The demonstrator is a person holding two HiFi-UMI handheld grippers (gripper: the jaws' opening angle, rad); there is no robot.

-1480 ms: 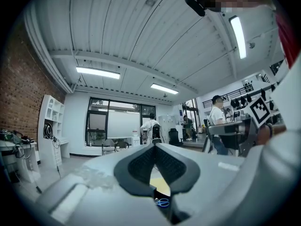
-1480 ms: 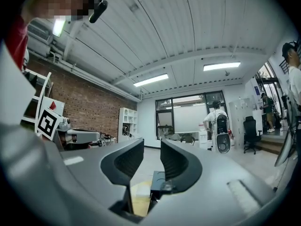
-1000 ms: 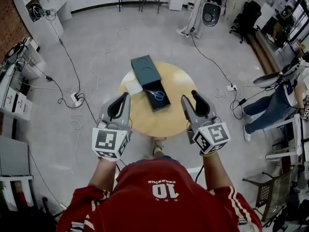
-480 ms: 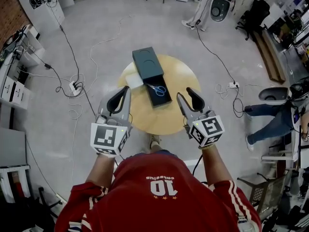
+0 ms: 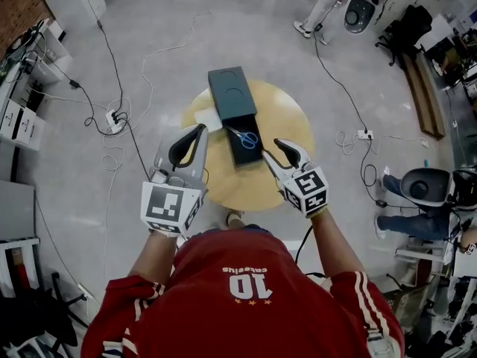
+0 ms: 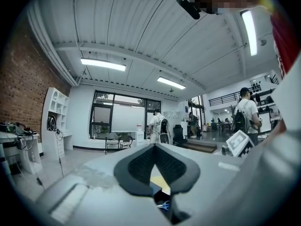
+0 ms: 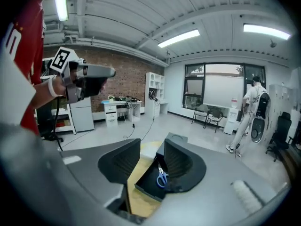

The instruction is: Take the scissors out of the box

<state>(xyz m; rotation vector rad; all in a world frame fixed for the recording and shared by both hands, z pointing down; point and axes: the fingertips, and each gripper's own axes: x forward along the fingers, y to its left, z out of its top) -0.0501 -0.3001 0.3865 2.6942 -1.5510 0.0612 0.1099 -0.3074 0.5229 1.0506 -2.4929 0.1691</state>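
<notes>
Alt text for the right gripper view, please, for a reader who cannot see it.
The right gripper holds its dark jaws apart, framing an open dark rectangular box on a round wooden table, with blue-handled scissors lying inside it. The left gripper is held up at upper left, against a brick-walled room.

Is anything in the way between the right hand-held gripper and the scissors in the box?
Nothing visible. The box is open, the scissors lie uncovered inside, and the right hand-held gripper is open just short of them.
</notes>
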